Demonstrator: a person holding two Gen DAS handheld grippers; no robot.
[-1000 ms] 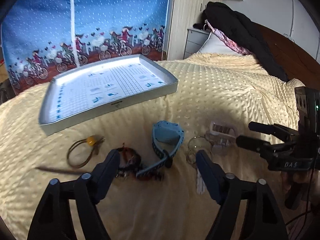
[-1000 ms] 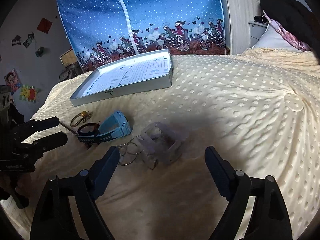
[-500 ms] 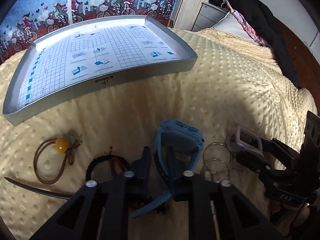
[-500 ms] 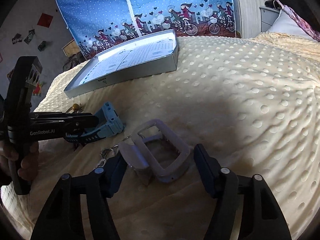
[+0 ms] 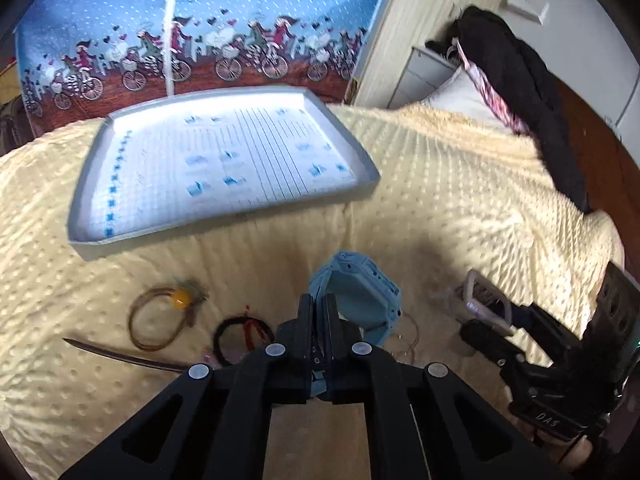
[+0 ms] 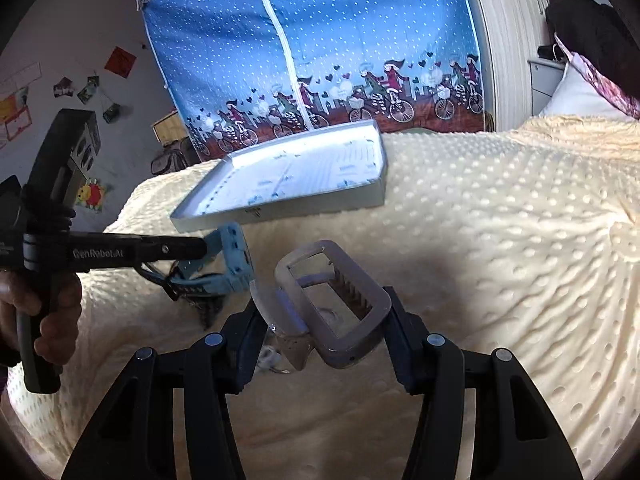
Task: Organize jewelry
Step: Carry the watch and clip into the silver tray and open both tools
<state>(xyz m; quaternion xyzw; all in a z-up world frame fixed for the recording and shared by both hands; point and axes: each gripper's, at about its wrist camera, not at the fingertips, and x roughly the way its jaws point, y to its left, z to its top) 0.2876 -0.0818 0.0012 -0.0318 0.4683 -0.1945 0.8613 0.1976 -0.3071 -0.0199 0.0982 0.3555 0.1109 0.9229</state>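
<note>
Since one second ago, both your grippers have closed and come up from the blanket [image 6: 500, 216]. Your left gripper [image 5: 319, 320] was wide over the blue watch [image 5: 360, 300]; now its fingers are pressed together on the strap, and in the right wrist view the watch hangs in the air from it, with the strap ends dangling. Your right gripper [image 6: 320, 316] was also wide; now it is closed on the clear watch [image 6: 334, 304], whose grey frame stands tilted between the two fingers, above the blanket.

On the blanket to the left there lie a brown cord loop with a yellow bead [image 5: 160, 320], a dark bracelet [image 5: 240, 336] with some red on it, and a thin dark stick [image 5: 120, 356]. The metal rings [image 5: 406, 340] lie beside the blue watch. The tray [image 5: 224, 224] sits behind all of them, with only printed paper inside.
</note>
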